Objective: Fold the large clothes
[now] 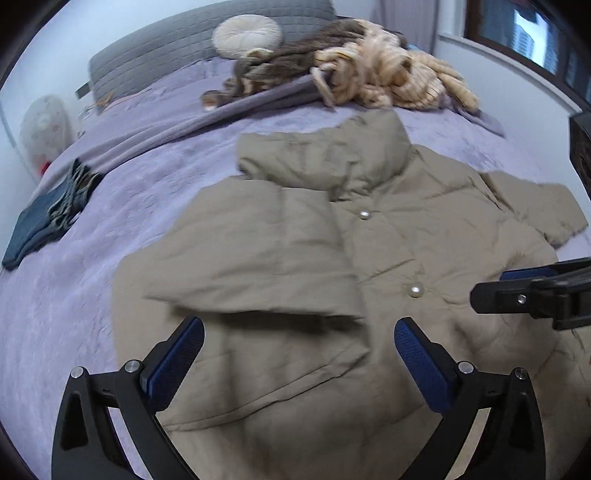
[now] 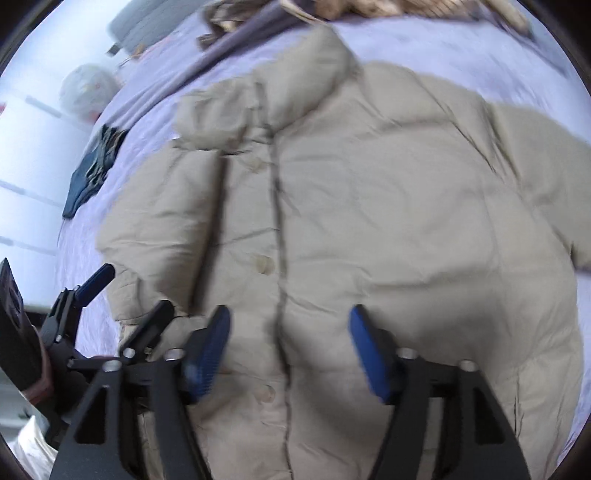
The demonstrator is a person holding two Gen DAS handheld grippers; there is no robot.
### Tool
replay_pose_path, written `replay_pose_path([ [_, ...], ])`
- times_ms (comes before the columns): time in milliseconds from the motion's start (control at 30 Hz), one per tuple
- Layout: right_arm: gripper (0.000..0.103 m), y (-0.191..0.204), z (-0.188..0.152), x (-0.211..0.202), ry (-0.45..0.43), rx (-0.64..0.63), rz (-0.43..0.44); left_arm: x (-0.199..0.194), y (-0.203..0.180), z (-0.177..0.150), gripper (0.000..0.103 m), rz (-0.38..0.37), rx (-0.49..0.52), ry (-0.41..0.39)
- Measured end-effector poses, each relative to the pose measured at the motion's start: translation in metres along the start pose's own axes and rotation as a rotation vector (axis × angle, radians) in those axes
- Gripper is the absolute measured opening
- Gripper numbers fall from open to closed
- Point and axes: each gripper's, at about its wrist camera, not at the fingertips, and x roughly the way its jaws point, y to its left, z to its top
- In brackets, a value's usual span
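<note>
**Ana:** Jacket (image 1: 388, 251) first — where is it?

**Ben:** Spread front-up on the bed (image 1: 147, 192), over the lilac cover, collar toward the headboard (image 1: 184, 48). It is a beige puffer with pearl-like buttons (image 1: 415, 290) down the front. One sleeve lies folded across the chest; the other sticks out to the side.

**Ana:** And the left hand-held gripper (image 1: 299, 343)?

**Ben:** Jaws wide apart above the folded sleeve's cuff, blue pads (image 1: 177, 362) clear of the cloth, nothing between them.

**Ana:** The right hand-held gripper (image 2: 290, 349)?

**Ben:** Also parted, over the front closure low on the jacket, gripping nothing. That view is blurred, so I cannot tell whether the fingertips graze the fabric. Each gripper shows at the edge of the other's view.

**Ana:** Anything else on the bed?

**Ben:** Folded jeans (image 1: 48, 218) near one edge, well apart from the jacket. A heap of cream and brown clothes (image 1: 369, 77) and a round cushion (image 1: 246, 35) by the headboard.
</note>
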Motion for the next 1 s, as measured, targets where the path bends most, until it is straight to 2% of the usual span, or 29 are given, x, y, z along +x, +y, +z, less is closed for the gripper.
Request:
replay_pose_path([
  [33,0.083,0.016,0.002,-0.003,-0.021,-0.065,-0.009,-0.005,0.022,-0.003,0.100,0.014,-0.066,0.002],
  [100,0.083,0.056,0.005,-0.003,-0.054,-0.228,-0.037,-0.006,0.068,-0.012,0.086,0.044,-0.206,0.035],
  [233,0.083,0.129,-0.002,0.022,-0.076,-0.543,-0.155,0.018,0.136,-0.036,0.063,0.110,-0.409,0.132],
  [300,0.083,0.155,-0.007,0.039,-0.092,-0.657,-0.240,0.032,0.151,-0.045,0.063,0.128,-0.447,0.165],
  [367,0.083,0.167,-0.001,0.050,-0.121,-0.697,-0.288,0.040,0.152,-0.052,0.063,0.148,-0.437,0.178],
  [400,0.083,0.159,-0.004,0.040,-0.140,-0.680,-0.298,0.045,0.148,-0.052,0.063,0.152,-0.430,0.180],
  [467,0.083,0.143,0.018,0.034,-0.175,-0.575,-0.296,0.046,0.145,-0.056,0.063,0.158,-0.418,0.177],
  [533,0.082,0.107,0.034,0.017,-0.203,-0.417,-0.238,0.047,0.145,-0.059,0.063,0.158,-0.414,0.176],
  [600,0.032,0.059,0.044,0.005,-0.206,-0.235,-0.108,0.051,0.144,-0.057,0.063,0.154,-0.413,0.180],
  [633,0.004,0.031,0.045,0.005,-0.172,-0.120,-0.013,0.051,0.144,-0.056,0.063,0.154,-0.408,0.181],
  [733,0.004,-0.051,0.030,0.023,-0.067,0.251,0.139,0.055,0.140,-0.054,0.063,0.147,-0.381,0.188],
  [800,0.004,-0.085,0.008,0.037,-0.015,0.413,0.176,0.058,0.135,-0.049,0.063,0.153,-0.357,0.205],
  [900,0.010,-0.096,-0.009,0.035,0.012,0.477,0.261,0.054,0.132,-0.039,0.063,0.202,-0.318,0.222],
  [933,0.017,-0.095,-0.010,0.030,0.033,0.464,0.252,0.049,0.133,-0.035,0.063,0.209,-0.314,0.211],
  [1000,0.019,-0.090,-0.009,0.012,0.044,0.417,0.219,0.037,0.138,-0.026,0.063,0.200,-0.327,0.166],
])
